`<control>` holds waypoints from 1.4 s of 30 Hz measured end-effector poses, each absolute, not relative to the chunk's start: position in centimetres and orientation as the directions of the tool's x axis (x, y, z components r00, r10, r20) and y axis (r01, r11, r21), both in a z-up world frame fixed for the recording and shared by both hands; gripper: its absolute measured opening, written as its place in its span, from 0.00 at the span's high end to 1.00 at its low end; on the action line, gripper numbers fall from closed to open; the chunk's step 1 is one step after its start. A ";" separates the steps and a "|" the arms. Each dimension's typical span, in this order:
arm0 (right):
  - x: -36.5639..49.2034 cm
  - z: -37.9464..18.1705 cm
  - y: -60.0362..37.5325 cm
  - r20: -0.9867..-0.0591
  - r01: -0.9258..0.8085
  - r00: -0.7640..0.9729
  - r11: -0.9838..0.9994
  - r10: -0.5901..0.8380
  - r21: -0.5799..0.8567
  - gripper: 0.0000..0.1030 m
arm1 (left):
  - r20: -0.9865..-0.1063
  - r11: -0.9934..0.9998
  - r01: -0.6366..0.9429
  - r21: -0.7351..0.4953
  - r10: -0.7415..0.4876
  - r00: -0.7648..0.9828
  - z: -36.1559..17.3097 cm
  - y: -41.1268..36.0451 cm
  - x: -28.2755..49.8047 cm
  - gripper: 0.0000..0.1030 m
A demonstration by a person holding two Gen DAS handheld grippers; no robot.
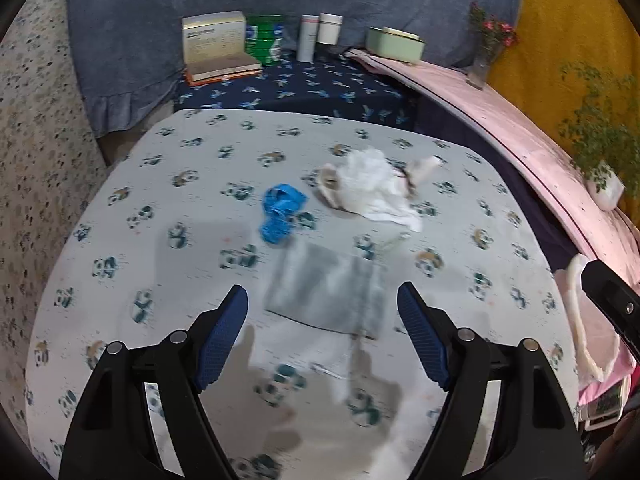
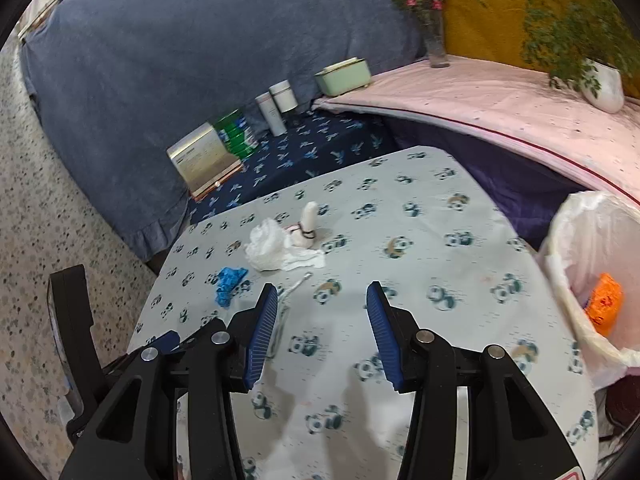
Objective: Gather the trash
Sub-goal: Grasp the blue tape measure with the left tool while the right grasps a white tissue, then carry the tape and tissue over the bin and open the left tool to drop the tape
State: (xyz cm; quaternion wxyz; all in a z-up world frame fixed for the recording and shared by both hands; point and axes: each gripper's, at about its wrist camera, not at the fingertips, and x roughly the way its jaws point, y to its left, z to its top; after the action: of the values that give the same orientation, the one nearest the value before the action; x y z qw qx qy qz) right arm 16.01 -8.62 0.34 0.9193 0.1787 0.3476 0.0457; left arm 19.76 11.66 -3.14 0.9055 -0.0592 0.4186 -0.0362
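On the panda-print table (image 1: 160, 208) lie a crumpled blue wrapper (image 1: 280, 214), a pile of white tissue (image 1: 372, 188) with a small white bottle-like item (image 2: 308, 226) at its far side, and a clear grey plastic bag (image 1: 328, 292). My left gripper (image 1: 322, 320) is open, just above and in front of the grey bag. My right gripper (image 2: 322, 320) is open and empty over the table's near part (image 2: 440, 240). The blue wrapper (image 2: 228, 280) and the tissue (image 2: 276, 250) lie ahead to its left. A bin with a white liner (image 2: 576, 224) stands at the right, holding an orange scrap (image 2: 606, 300).
A dark blue shelf (image 1: 304, 88) behind the table holds a box (image 1: 214, 42), a green can (image 1: 266, 38), two white bottles (image 1: 320, 34) and a pale green tin (image 1: 394, 44). A pink-covered surface (image 2: 500, 108) at the right carries a flower vase (image 2: 434, 36) and a potted plant (image 2: 600, 80).
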 end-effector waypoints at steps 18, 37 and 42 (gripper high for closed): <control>26.4 -3.2 -1.8 -0.676 -0.035 0.685 0.939 0.271 0.341 0.55 | -0.792 0.990 -0.029 -0.137 -0.092 0.604 -7.4 14.8 28.8 0.35; 32.6 -7.9 1.1 -0.718 -0.043 0.631 0.938 0.293 0.345 0.82 | -0.807 0.980 0.003 -0.198 -0.165 0.567 -8.9 15.4 30.0 0.78; 30.6 -6.9 -0.1 -0.703 -0.023 0.658 0.940 0.270 0.339 0.92 | -0.798 0.979 0.016 -0.205 -0.176 0.576 -8.0 14.8 29.0 0.78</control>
State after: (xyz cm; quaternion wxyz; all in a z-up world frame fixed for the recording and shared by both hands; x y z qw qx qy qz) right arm 30.62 -0.11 -6.93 0.8977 0.1521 0.4054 0.0817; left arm 28.95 14.76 -7.98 0.8832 -0.0879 0.4574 -0.0544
